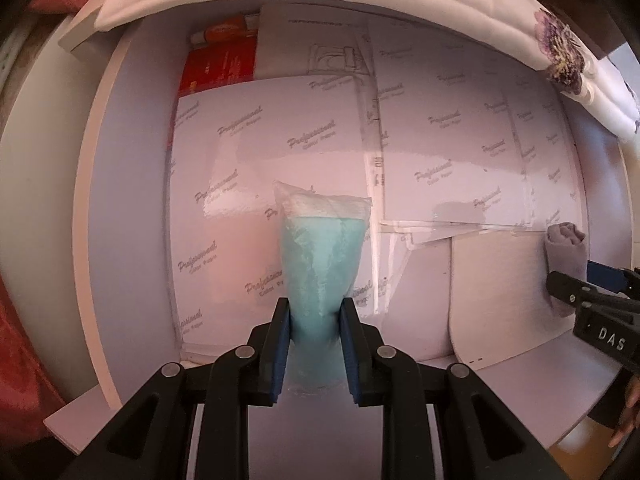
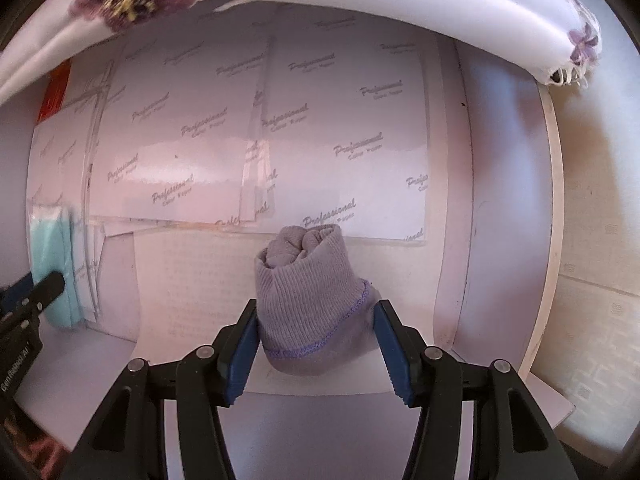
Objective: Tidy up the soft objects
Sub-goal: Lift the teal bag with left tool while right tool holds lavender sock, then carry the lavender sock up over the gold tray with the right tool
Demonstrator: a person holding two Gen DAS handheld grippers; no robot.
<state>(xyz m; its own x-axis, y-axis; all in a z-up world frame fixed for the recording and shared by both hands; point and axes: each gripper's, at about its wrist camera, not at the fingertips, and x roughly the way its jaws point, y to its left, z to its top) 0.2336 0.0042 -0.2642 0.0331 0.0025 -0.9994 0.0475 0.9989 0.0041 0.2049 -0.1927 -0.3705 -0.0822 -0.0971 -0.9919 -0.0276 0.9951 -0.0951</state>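
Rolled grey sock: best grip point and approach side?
Grip the rolled grey sock across its ribbed middle, from above, as the right gripper has it. The roll is thick and springy there; the open end bulges loose folds that would slip between the jaws.

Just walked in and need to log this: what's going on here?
A person is sorting soft items, one in each hand-held gripper. The left hand-held gripper is shut on a light blue plastic-wrapped packet; the right hand-held gripper clamps a rolled grey sock. Both are over a white surface covered with printed paper sheets.
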